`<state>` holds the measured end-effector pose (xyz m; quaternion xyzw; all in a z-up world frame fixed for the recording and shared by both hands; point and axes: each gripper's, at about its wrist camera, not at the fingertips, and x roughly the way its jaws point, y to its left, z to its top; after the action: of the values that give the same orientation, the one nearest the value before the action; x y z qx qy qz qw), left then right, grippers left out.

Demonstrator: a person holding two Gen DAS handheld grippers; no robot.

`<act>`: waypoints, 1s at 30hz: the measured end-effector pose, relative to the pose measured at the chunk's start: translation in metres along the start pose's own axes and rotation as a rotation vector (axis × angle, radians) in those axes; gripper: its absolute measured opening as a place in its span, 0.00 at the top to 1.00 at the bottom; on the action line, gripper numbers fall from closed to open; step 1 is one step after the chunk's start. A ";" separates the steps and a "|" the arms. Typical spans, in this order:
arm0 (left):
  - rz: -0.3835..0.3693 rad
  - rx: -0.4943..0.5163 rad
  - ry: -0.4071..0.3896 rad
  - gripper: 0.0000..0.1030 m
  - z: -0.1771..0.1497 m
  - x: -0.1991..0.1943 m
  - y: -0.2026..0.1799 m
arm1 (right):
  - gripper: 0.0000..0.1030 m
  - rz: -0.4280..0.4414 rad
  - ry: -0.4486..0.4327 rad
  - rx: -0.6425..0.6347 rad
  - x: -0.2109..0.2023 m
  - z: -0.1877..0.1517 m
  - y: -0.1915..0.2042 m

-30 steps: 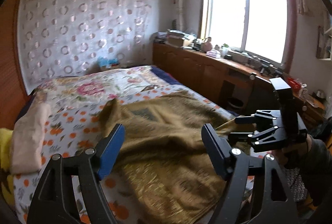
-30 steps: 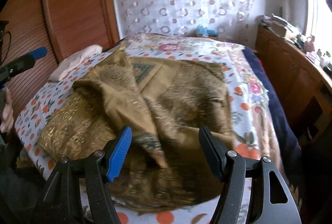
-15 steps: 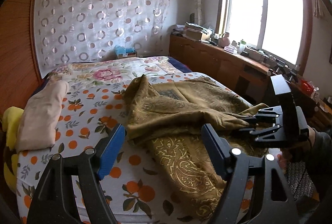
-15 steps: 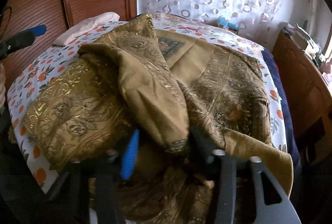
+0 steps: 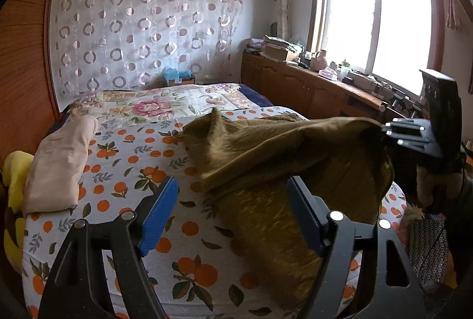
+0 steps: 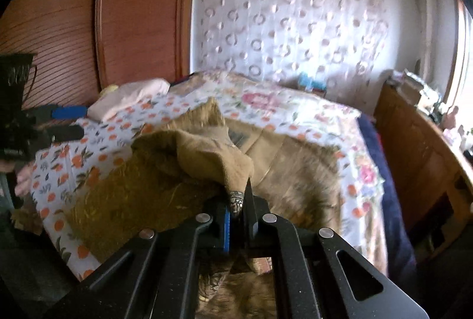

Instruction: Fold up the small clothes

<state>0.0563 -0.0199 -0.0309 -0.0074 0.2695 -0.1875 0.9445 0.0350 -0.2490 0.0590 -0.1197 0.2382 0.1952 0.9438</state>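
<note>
Right gripper [image 6: 238, 208] clenched on a patterned cuff/edge of the brown garment [image 5: 283, 159], jaws just closed, cloth pinched between the pads and lifted off the bed [image 5: 124, 147]. Rest of garment drapes from the grip down over the bed's right half, far corner peaked near the bed's middle, lower hem hanging past the bed's near edge. Left gripper [image 5: 233, 212] released, jaws wide, nothing between them, hovering over the bed's near edge just left of the garment. Bare orange-print sheet left of garment is free. Folded beige cloth [image 5: 59, 162] along the bed's left edge, well apart from garment
</note>
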 end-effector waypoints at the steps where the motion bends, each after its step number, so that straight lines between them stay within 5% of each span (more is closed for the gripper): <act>1: -0.001 -0.001 0.000 0.25 0.000 0.000 0.000 | 0.95 -0.028 0.003 0.007 -0.001 -0.001 -0.006; 11: -0.001 0.001 0.003 0.25 0.000 0.001 0.000 | 0.95 -0.116 0.186 0.089 0.033 -0.043 -0.040; 16: -0.002 0.002 0.004 0.25 0.000 0.001 -0.003 | 0.66 -0.137 0.183 0.123 0.031 -0.036 -0.039; 18: -0.001 0.002 0.005 0.25 0.000 0.001 -0.003 | 0.40 -0.149 0.163 0.129 0.020 -0.032 -0.038; 23: 0.000 -0.004 0.008 0.25 -0.002 0.005 -0.009 | 0.38 -0.094 0.104 0.116 -0.002 -0.025 -0.029; 30: 0.001 -0.007 0.013 0.25 -0.009 0.006 -0.002 | 0.37 0.023 0.111 0.021 0.033 0.008 0.011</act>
<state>0.0556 -0.0229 -0.0408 -0.0094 0.2765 -0.1859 0.9428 0.0603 -0.2267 0.0483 -0.1176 0.2934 0.1965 0.9282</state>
